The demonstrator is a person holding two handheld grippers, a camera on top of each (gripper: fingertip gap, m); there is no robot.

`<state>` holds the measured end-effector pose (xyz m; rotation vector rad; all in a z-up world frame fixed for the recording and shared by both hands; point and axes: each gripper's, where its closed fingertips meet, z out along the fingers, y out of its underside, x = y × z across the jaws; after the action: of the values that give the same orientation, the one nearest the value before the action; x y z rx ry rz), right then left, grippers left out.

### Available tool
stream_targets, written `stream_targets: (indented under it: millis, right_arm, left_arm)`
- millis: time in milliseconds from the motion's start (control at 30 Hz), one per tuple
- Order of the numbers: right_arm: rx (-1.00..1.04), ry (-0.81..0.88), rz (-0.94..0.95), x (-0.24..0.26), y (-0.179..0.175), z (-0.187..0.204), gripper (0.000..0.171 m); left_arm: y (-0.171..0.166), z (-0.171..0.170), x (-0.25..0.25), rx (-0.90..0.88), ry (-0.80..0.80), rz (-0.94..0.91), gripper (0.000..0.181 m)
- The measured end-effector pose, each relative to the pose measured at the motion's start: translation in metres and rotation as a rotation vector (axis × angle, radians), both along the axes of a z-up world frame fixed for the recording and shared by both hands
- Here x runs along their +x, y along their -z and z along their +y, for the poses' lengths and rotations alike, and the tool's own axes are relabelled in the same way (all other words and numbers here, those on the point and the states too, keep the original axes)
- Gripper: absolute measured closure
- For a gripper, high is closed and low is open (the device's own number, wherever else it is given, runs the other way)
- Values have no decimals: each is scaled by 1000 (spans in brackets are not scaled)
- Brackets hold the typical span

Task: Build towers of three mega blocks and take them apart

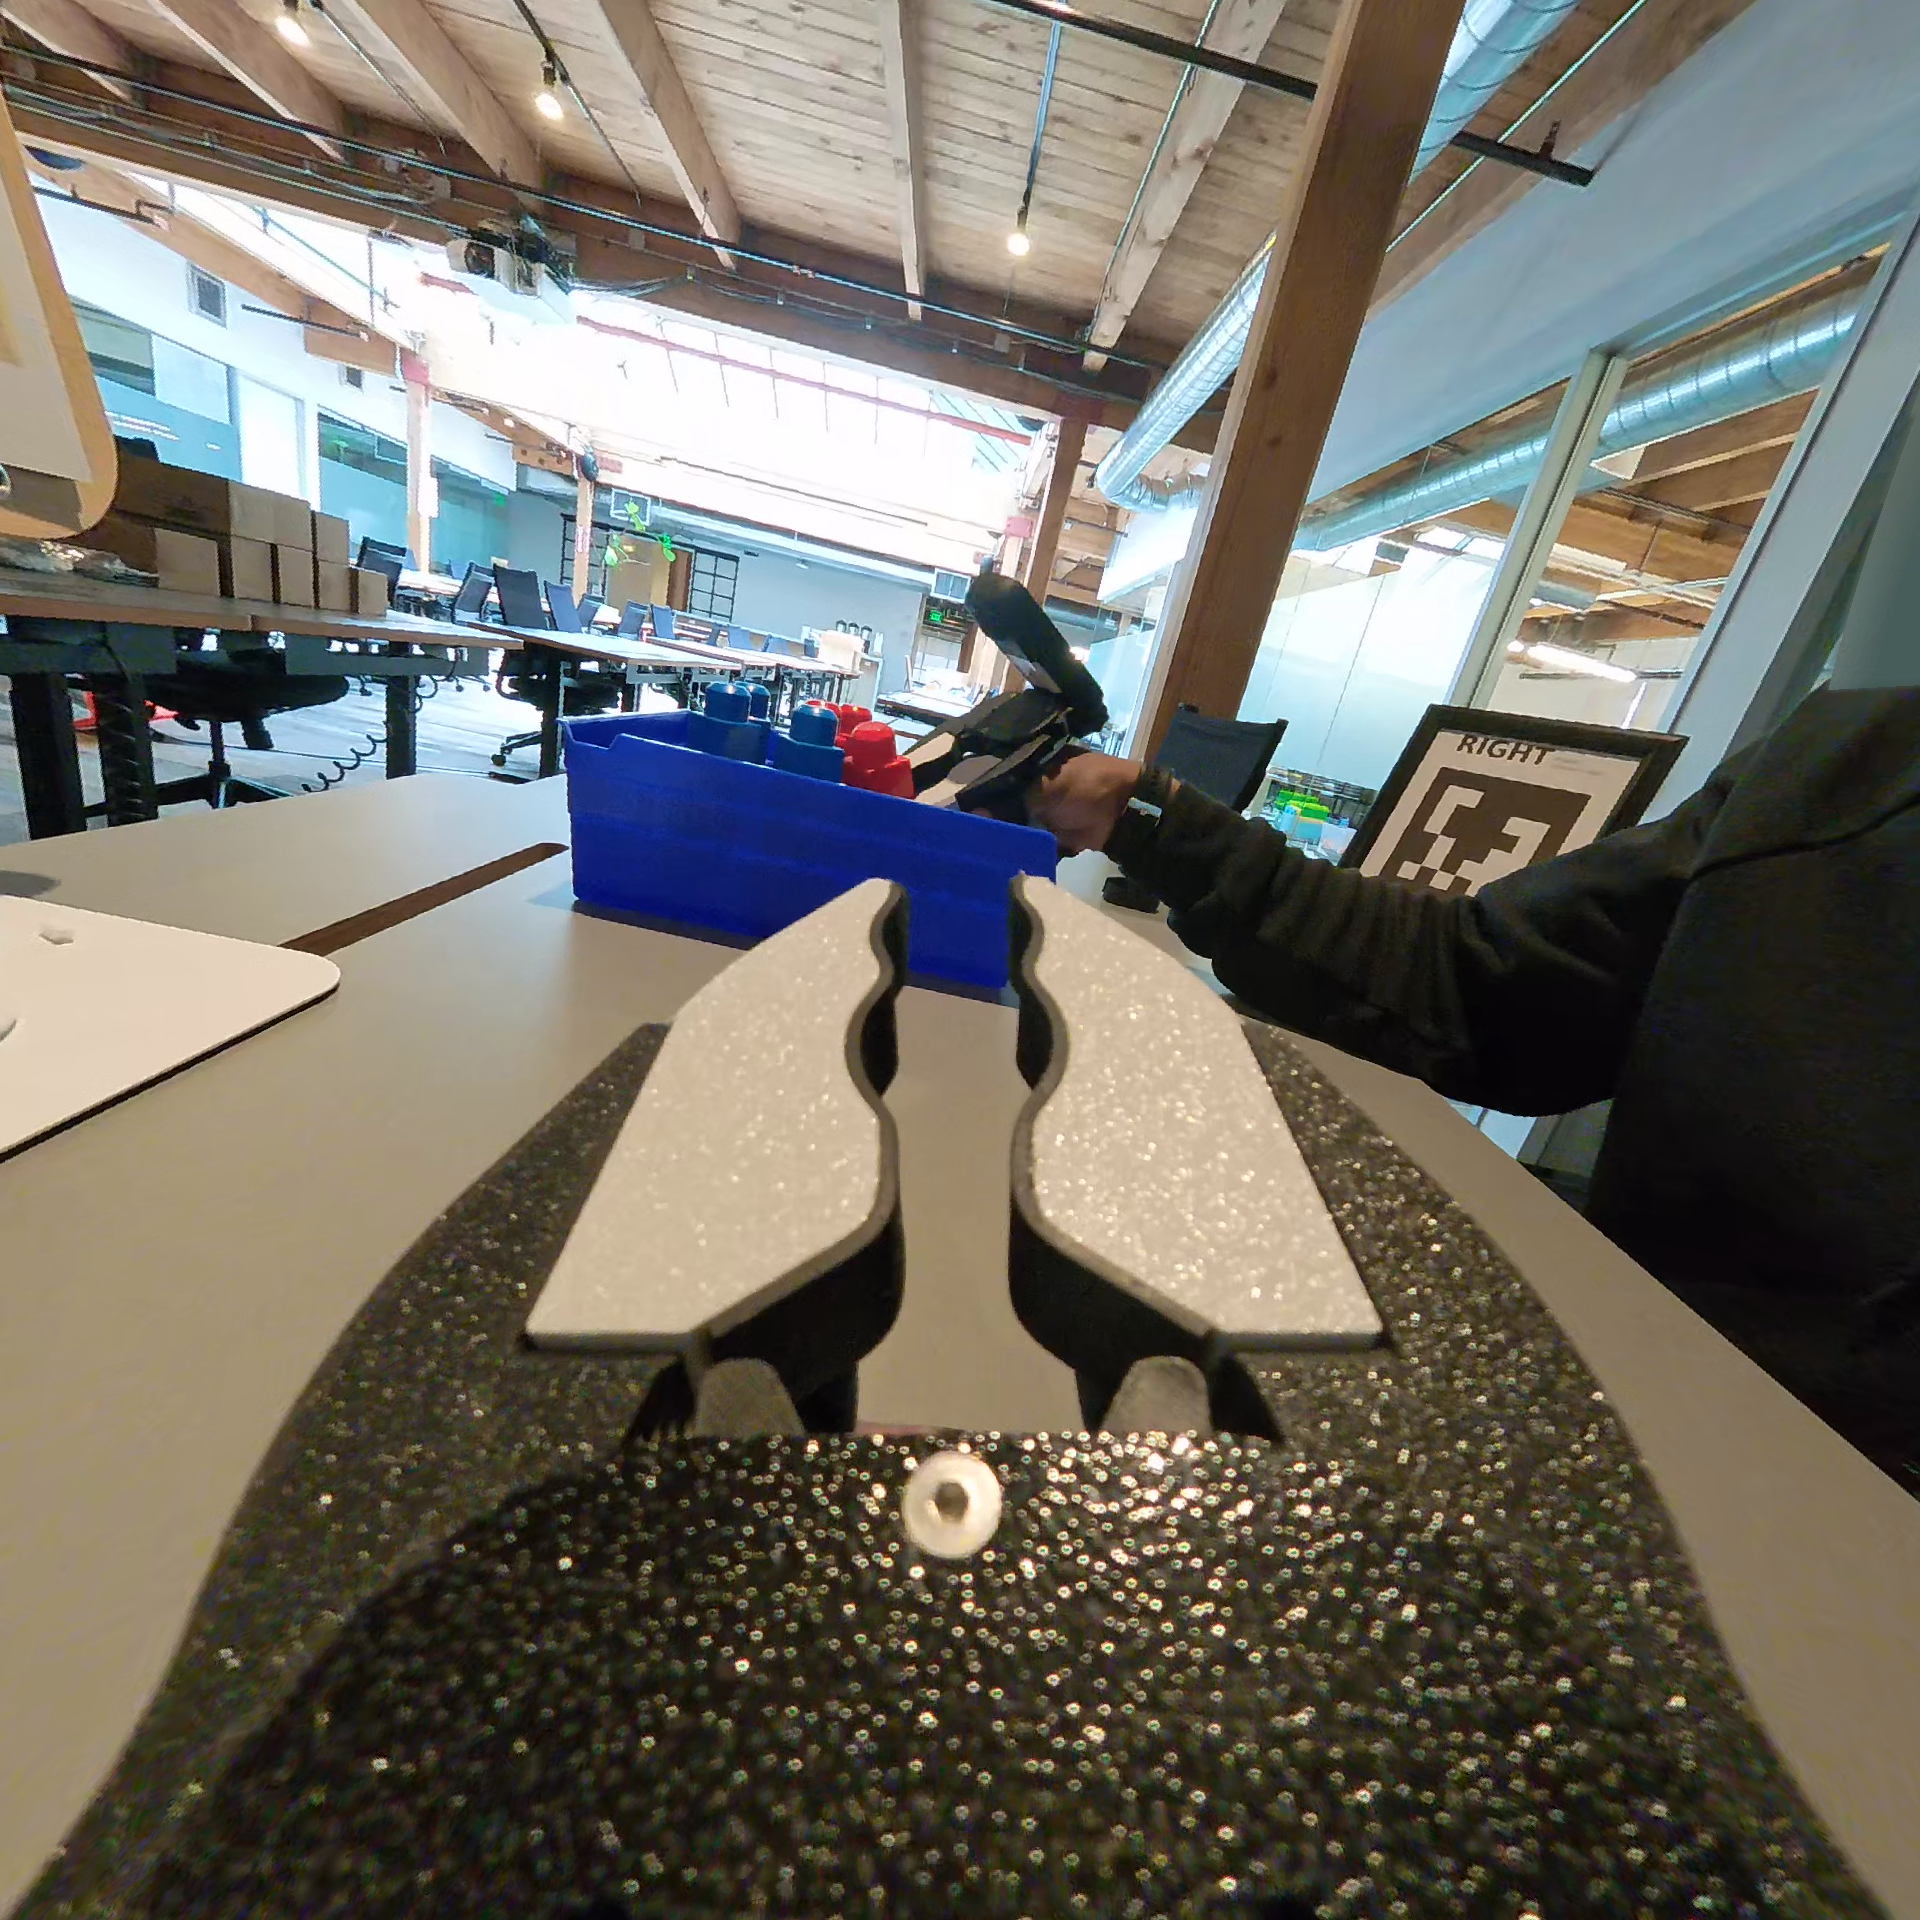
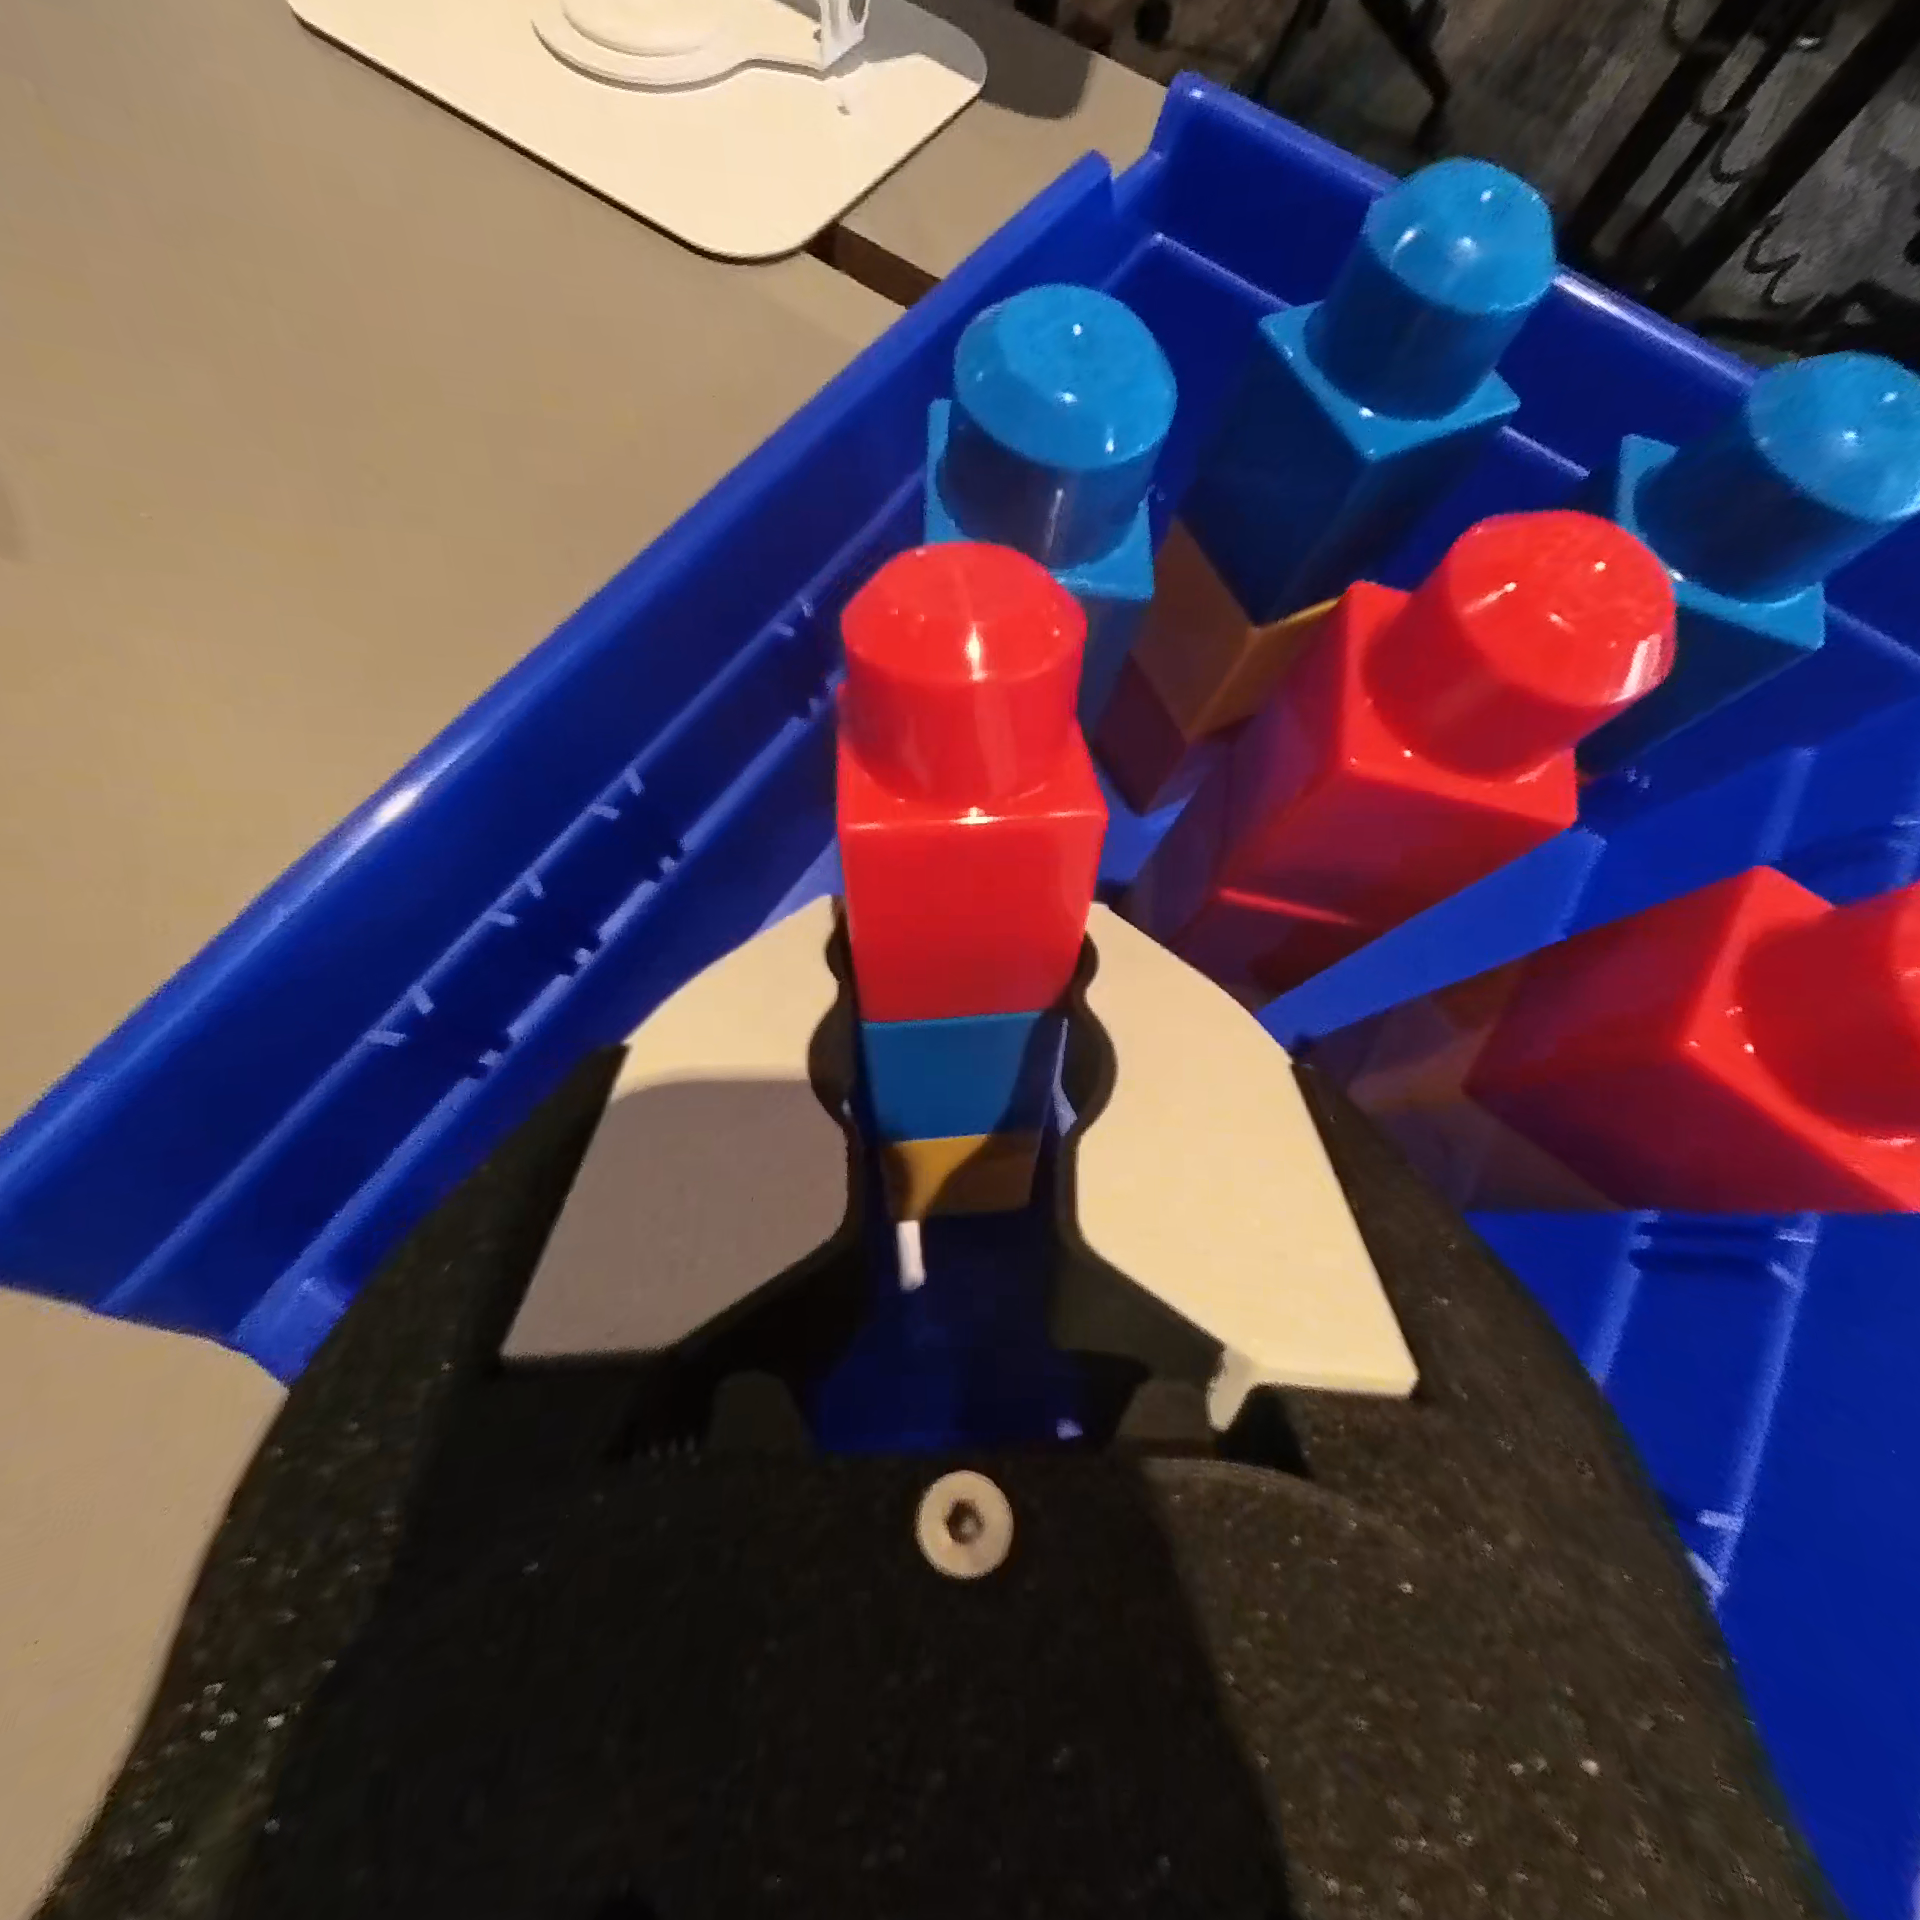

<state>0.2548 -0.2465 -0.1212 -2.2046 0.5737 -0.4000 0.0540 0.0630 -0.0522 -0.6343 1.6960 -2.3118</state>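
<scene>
On the grey tabletop (image 1: pixel 312 1195), the left tongs (image 1: pixel 954 914) idle slightly parted and empty, well short of the blue plastic bin (image 1: pixel 790 862). Inside it, the nearer right tongs (image 2: pixel 961 971) clamp an upright red-blue-yellow plastic block tower (image 2: pixel 961 831), long axis running through the jaws.

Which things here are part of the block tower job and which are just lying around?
Part of the job:
- red-topped tower, gripped by the right gripper
- other block towers in the blue bin
- left gripper, empty, over the table

Just lying about:
- white board
- framed marker sign
- cardboard boxes
</scene>
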Motion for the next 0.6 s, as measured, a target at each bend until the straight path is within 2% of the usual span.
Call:
stream_targets:
  millis: [267, 500, 600]
  right_arm:
    - [-122, 38, -95, 7, 5, -17, 135]
    - [186, -9, -90, -6, -31, -4, 135]
    - [207, 44, -66, -4, -28, -15, 134]
  left_arm:
    - [0, 0, 0, 1, -1, -3, 164]
    - [0, -1, -1, 5, 4, -2, 164]
    - [1, -2, -1, 9, 10, -3, 164]
